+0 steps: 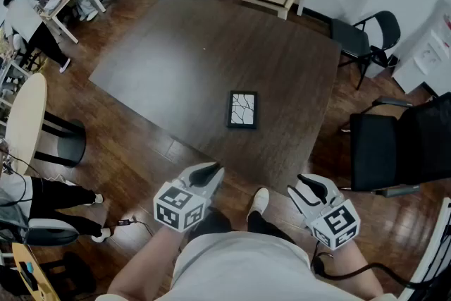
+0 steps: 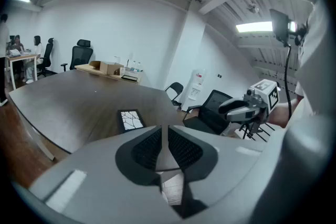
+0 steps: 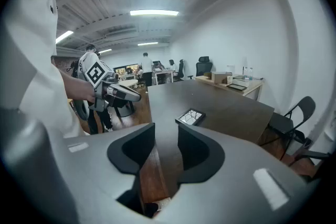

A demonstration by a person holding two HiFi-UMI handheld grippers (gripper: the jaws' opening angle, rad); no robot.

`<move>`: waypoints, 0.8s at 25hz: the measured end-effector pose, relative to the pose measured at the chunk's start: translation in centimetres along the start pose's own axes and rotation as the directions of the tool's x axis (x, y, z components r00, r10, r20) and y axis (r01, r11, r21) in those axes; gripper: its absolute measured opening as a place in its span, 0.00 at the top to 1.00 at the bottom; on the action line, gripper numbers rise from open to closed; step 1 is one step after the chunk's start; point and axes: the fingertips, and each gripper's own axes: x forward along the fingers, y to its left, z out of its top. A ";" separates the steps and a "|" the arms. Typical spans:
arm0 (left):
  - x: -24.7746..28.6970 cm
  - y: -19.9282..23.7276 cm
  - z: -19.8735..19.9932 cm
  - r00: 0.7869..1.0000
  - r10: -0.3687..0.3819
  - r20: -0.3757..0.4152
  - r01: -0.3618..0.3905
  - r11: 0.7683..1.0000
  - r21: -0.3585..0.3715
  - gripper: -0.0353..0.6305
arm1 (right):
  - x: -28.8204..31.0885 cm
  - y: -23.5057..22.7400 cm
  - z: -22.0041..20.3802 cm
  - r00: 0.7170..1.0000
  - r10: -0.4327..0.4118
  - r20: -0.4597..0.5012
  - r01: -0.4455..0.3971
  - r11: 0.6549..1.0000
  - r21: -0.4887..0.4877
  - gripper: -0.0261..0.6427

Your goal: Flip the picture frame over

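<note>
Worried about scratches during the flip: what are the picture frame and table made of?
Picture frame: thin matte black border, plastic or painted wood, unclear; white face with dark branching lines looks printed. Table: dark brown satin top with faint grain and soft sheen, probably veneer or laminate.

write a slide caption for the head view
Picture frame lies face up on the dark table; left gripper and right gripper hover short of it.
</note>
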 end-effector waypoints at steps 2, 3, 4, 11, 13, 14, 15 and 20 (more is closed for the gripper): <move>2.3 0.2 1.1 1.000 -0.013 -0.014 0.013 1.000 0.018 0.89 | 0.2 -1.5 0.1 1.000 -0.013 -0.002 0.013 1.000 0.010 0.75; 3.6 0.3 1.6 1.000 -0.019 -0.023 0.020 1.000 0.023 0.88 | 0.2 -2.3 0.2 1.000 -0.021 -0.002 0.021 1.000 0.016 0.75; 5.0 0.4 2.0 0.999 -0.025 -0.033 0.026 0.999 0.025 0.88 | 0.2 -3.1 0.3 1.000 -0.031 0.002 0.030 0.999 0.026 0.75; 15.9 2.7 3.6 0.990 -0.026 -0.142 0.031 0.999 0.034 0.82 | -0.4 -6.8 0.1 0.994 -0.111 -0.006 0.111 0.987 0.117 0.75; 19.2 4.3 2.8 0.982 0.008 -0.190 -0.005 1.000 0.014 0.81 | -0.8 -7.7 0.0 0.990 -0.140 -0.018 0.141 0.982 0.129 0.75; 20.6 5.2 2.2 0.976 0.031 -0.217 -0.028 1.000 0.013 0.80 | -1.2 -8.2 0.0 0.988 -0.154 -0.023 0.156 0.978 0.138 0.75; 21.9 6.1 1.5 0.968 0.055 -0.244 -0.052 0.998 0.018 0.80 | -1.5 -8.6 -0.1 0.985 -0.168 -0.028 0.170 0.974 0.148 0.75; 26.0 9.1 -1.2 0.931 0.147 -0.334 -0.155 0.988 0.005 0.79 | -2.8 -10.1 -0.9 0.976 -0.202 -0.076 0.213 0.961 0.178 0.75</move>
